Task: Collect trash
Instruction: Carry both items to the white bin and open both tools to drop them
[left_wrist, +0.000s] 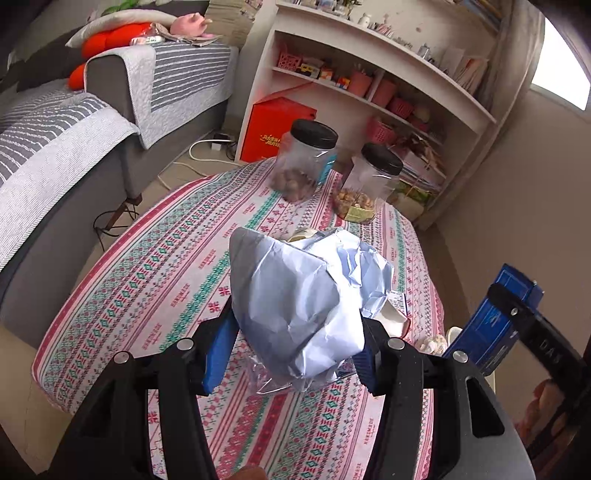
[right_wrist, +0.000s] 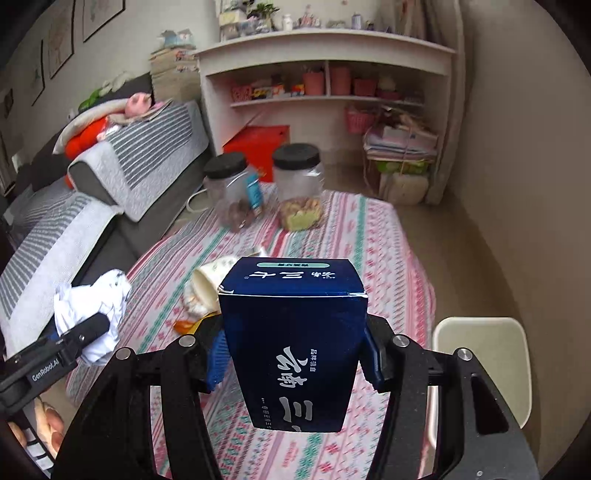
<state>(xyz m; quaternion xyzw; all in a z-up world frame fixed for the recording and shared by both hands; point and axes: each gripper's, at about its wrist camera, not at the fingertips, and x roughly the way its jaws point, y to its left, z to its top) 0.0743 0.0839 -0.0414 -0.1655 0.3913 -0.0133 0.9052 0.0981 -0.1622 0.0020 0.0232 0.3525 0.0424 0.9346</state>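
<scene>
- The left gripper (left_wrist: 291, 354) has its fingers about half apart and closed on a ball of crumpled paper (left_wrist: 306, 302), which it holds above the table (left_wrist: 147, 280).
- The right gripper (right_wrist: 291, 358) is also about half apart, and its blue pads press the two sides of a dark blue carton (right_wrist: 295, 343), held in the air over the table.
- More trash lies on the cloth: a tipped paper cup (right_wrist: 210, 284) and a small orange scrap just beside it. I see no bin in either view.
- Risk: the paper ball is soft and springy, so it may slip out of the pads if the hand tilts fast. A thin clear film hangs under it and could fall off.
- Risk: the carton is thin cardboard with smooth, glossy faces. Too hard a squeeze may crush it, and too light a one may let it slide down.
- Risk: the two plastic jars (left_wrist: 306, 162) with black lids stand near the far edge, and a wide swing of either hand could knock them over.
- The tablecloth is woven-patterned in pink and green, flat and matte.
</scene>
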